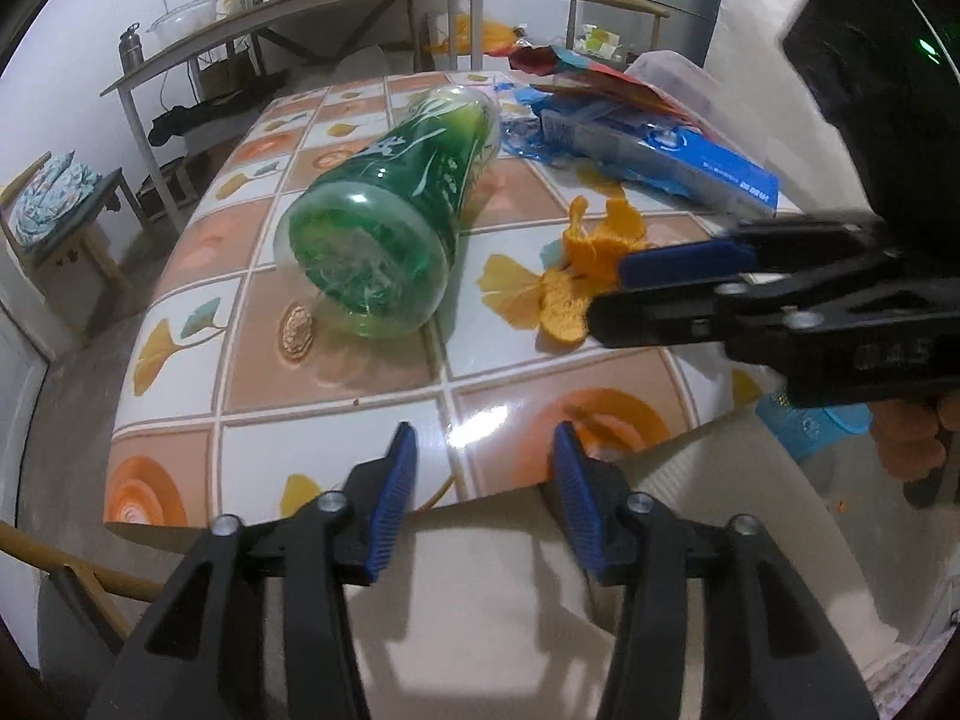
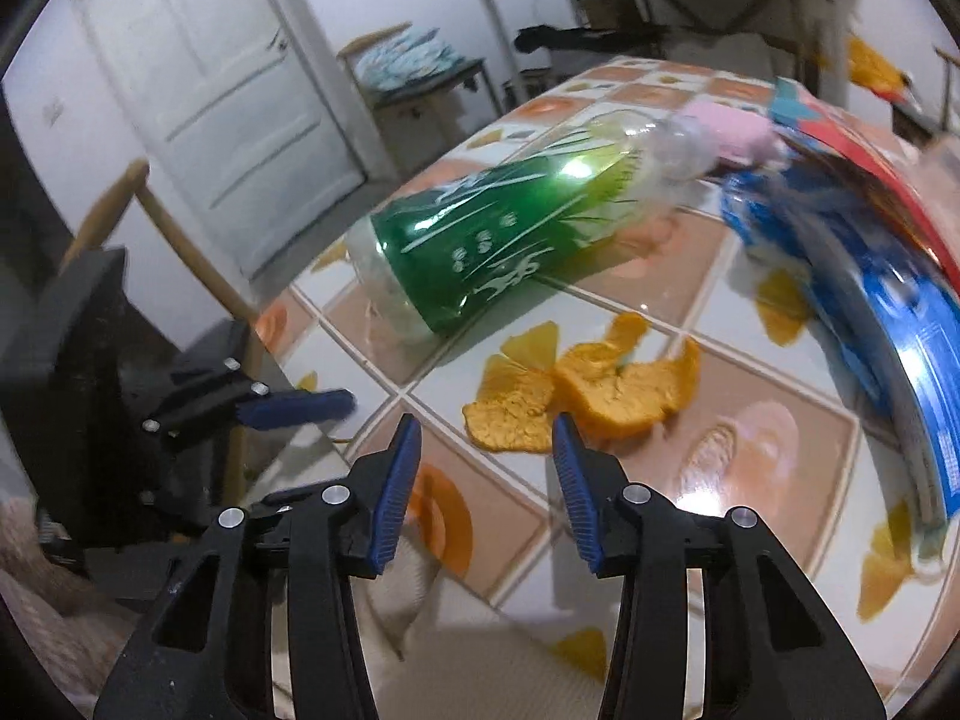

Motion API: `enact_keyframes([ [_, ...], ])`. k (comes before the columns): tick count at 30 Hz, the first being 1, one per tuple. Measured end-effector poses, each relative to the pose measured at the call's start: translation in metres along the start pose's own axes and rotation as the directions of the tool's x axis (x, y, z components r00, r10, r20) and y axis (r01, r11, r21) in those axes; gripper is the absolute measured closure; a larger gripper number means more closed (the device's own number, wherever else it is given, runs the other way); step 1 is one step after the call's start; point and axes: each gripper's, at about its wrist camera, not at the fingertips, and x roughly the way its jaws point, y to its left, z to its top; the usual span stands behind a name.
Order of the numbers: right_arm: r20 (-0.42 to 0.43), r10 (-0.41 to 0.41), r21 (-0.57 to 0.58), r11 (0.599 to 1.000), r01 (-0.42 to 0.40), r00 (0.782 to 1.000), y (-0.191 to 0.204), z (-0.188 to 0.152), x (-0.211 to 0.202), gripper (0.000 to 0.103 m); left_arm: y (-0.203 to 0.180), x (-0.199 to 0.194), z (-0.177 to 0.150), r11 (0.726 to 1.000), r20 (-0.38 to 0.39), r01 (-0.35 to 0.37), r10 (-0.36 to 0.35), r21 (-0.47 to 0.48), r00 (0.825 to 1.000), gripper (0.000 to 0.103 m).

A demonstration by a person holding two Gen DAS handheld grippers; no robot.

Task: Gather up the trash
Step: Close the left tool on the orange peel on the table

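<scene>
Orange citrus peel [image 2: 585,399], torn into curled pieces, is seen just above and beyond the tips of the right claw [image 2: 486,486] in the right wrist view, lying on the glossy tile-patterned surface [image 2: 744,462]. The blue pads [image 2: 396,492] of that claw stand apart, with only the surface showing between them; the peel is not touched. In the left wrist view the same peel [image 1: 600,252] sits at centre right, partly covered by the tip of the right claw [image 1: 606,294], which reaches in from the right edge. The left claw [image 1: 485,498] is held at the bottom centre of its own view, its jaws parted with nothing between them, over the near edge of the surface [image 1: 336,414].

A green-labelled clear plastic bottle [image 1: 390,210] lies on its side up and left of the peel, its base turned towards the left claw. A blue and white cardboard box [image 1: 678,162] is seen at the upper right among crumpled blue wrappers [image 1: 522,132]. In the right wrist view the box [image 2: 894,324] is smeared by blur and cut off by the frame edge, and a pink object [image 2: 732,132] by the bottle's neck cannot be made out.
</scene>
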Motion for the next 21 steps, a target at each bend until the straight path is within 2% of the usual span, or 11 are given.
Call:
enact_keyframes([
  [5, -0.036, -0.040, -0.090, 0.995, 0.037, 0.999, 0.015, 0.006, 0.018, 0.060, 0.000, -0.003, -0.006, 1.000, 0.002, -0.003, 0.003, 0.016, 1.000, 0.041],
  [7, -0.044, -0.068, -0.125, 0.990, 0.062, 0.997, 0.018, 0.005, 0.022, 0.064, 0.002, -0.004, -0.008, 1.000, 0.003, -0.001, 0.001, 0.012, 1.000, 0.040],
  [12, -0.041, -0.165, -0.182, 0.971, 0.155, 0.985, 0.024, 0.005, 0.031, 0.085, 0.006, -0.006, -0.008, 1.000, 0.013, -0.003, 0.003, -0.001, 1.000, 0.040],
  [13, -0.045, -0.150, -0.163, 0.977, 0.141, 0.988, 0.021, 0.005, 0.029, 0.090, 0.007, -0.006, -0.008, 1.000, 0.015, -0.002, 0.002, -0.005, 1.000, 0.040],
  [14, -0.051, -0.117, -0.137, 0.985, 0.109, 0.992, 0.019, 0.006, 0.028, 0.103, 0.008, -0.007, -0.008, 1.000, 0.018, 0.001, -0.001, -0.011, 1.000, 0.040],
  [21, 0.002, -0.100, -0.076, 0.992, 0.100, 0.995, 0.014, 0.002, 0.005, 0.103, 0.008, -0.012, -0.008, 0.999, 0.032, 0.015, -0.014, -0.033, 0.999, 0.040],
])
